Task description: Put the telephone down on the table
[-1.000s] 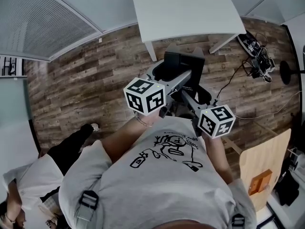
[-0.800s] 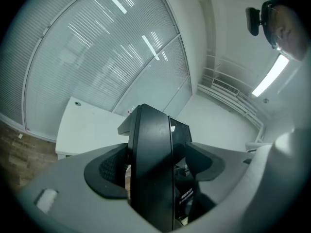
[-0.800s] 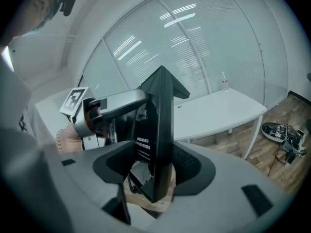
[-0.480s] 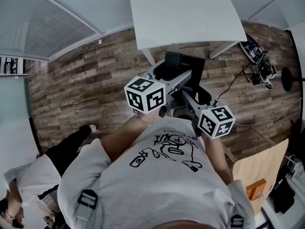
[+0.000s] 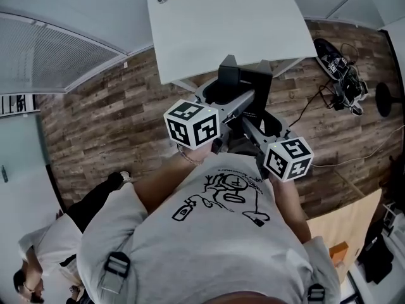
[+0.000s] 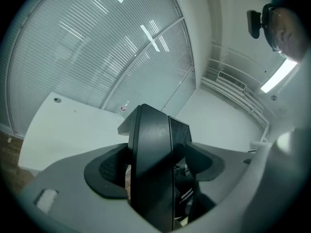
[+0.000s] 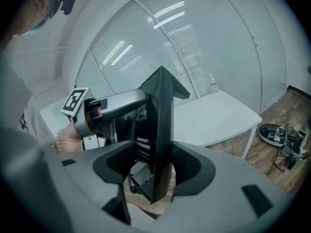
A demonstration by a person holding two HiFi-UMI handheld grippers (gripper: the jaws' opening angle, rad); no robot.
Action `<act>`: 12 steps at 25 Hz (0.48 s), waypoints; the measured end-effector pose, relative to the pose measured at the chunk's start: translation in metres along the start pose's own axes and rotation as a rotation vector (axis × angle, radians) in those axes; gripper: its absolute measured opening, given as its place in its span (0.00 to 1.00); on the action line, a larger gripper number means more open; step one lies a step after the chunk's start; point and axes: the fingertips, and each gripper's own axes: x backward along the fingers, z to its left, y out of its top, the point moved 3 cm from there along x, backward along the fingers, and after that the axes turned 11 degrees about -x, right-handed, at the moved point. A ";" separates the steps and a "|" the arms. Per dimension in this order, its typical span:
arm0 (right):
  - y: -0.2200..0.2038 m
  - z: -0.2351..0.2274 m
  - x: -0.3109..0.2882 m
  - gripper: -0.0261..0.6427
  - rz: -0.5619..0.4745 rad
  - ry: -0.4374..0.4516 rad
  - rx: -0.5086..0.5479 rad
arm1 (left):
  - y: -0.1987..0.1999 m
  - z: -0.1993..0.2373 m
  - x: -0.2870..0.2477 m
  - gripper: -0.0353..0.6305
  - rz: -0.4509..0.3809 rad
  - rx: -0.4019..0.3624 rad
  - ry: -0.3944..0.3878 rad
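Now off the table [image 5: 221,24] and up in the air: black telephone [image 5: 245,82], carried over the wood floor [image 5: 107,119], just short of the table's near edge. Pinched from two sides at once.

Left gripper [image 6: 156,169] clamped on it, dark pads [image 6: 104,171] pressed against its broad flanks. Standing upright between them and filling the middle of the left gripper view, with the white table top just behind.

Right gripper [image 7: 156,171] likewise closed on it, gripping a thin edge, upright again. Label [image 7: 142,147] of small print on the face turned toward the left pad, too small to read. Farther back in the same view, the left gripper's silver body and one of its marker cubes [image 7: 75,99], held by a hand with a bracelet.

Seen from the head view, both cubes near each other in front of the chest, jaws pointing forward and meeting at the telephone.

Off to the right on the floor, well apart: tangle of cables [image 5: 342,81]. At lower left, a second person [image 5: 44,246] in a white top. Beyond the table, glass with blinds [image 6: 97,47].
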 end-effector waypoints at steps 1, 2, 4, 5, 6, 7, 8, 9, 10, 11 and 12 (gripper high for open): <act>0.009 -0.009 0.001 0.37 -0.001 0.001 -0.002 | 0.004 -0.001 -0.012 0.59 0.001 -0.001 0.001; 0.018 -0.018 0.003 0.37 -0.001 0.003 -0.002 | 0.009 -0.003 -0.024 0.59 0.002 -0.003 0.002; 0.035 -0.036 0.006 0.37 -0.002 0.007 -0.001 | 0.017 -0.005 -0.047 0.59 0.000 -0.004 0.005; 0.043 -0.044 0.007 0.37 -0.002 0.009 0.001 | 0.020 -0.007 -0.057 0.59 -0.001 -0.005 0.007; 0.049 -0.051 0.008 0.37 -0.003 0.012 0.003 | 0.023 -0.008 -0.066 0.59 -0.003 -0.006 0.009; 0.055 -0.058 0.009 0.37 -0.002 0.016 0.005 | 0.026 -0.009 -0.075 0.59 -0.005 -0.008 0.012; 0.061 -0.064 0.009 0.37 -0.001 0.020 0.007 | 0.028 -0.009 -0.082 0.59 -0.007 -0.009 0.016; 0.065 -0.070 0.009 0.37 0.002 0.024 0.010 | 0.030 -0.009 -0.089 0.59 -0.010 -0.010 0.021; 0.070 -0.076 0.008 0.37 0.005 0.028 0.012 | 0.031 -0.009 -0.096 0.59 -0.013 -0.010 0.027; 0.074 -0.081 0.007 0.37 0.009 0.032 0.015 | 0.033 -0.007 -0.102 0.59 -0.016 -0.009 0.034; 0.079 -0.086 0.006 0.37 0.013 0.035 0.017 | 0.034 -0.006 -0.107 0.59 -0.018 -0.007 0.040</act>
